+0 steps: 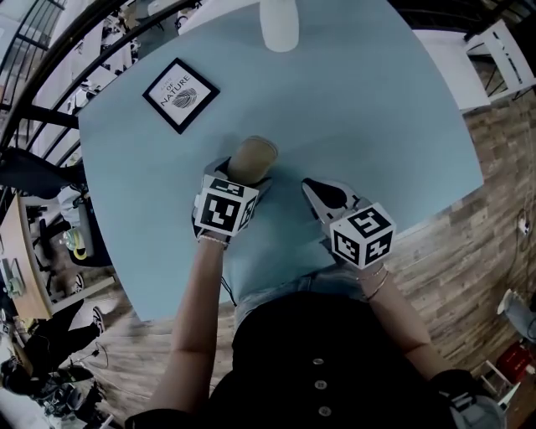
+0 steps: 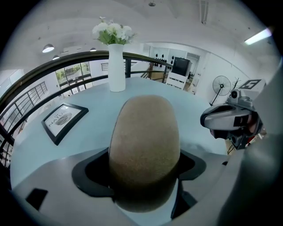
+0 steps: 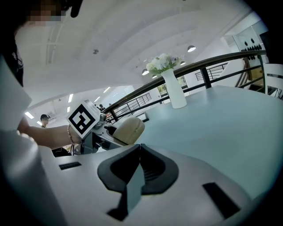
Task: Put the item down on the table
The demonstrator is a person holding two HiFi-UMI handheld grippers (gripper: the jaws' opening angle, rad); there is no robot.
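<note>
Between left gripper [image 2: 143,176] jaws, the tan item [image 2: 144,132] sits clamped.

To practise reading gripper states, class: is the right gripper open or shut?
Shut. In the right gripper view, the right gripper has its jaws pressed together with nothing between them.

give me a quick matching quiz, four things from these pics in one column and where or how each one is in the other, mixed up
Things
1. tan item
2. white vase
3. framed picture
4. right gripper

Places or states
A. shut, nothing between its jaws
B. standing near the far edge of the table, with flowers in it
C. clamped in the left gripper
D. lying flat at the table's far left

Pairs: 1-C, 2-B, 3-D, 4-A
</note>
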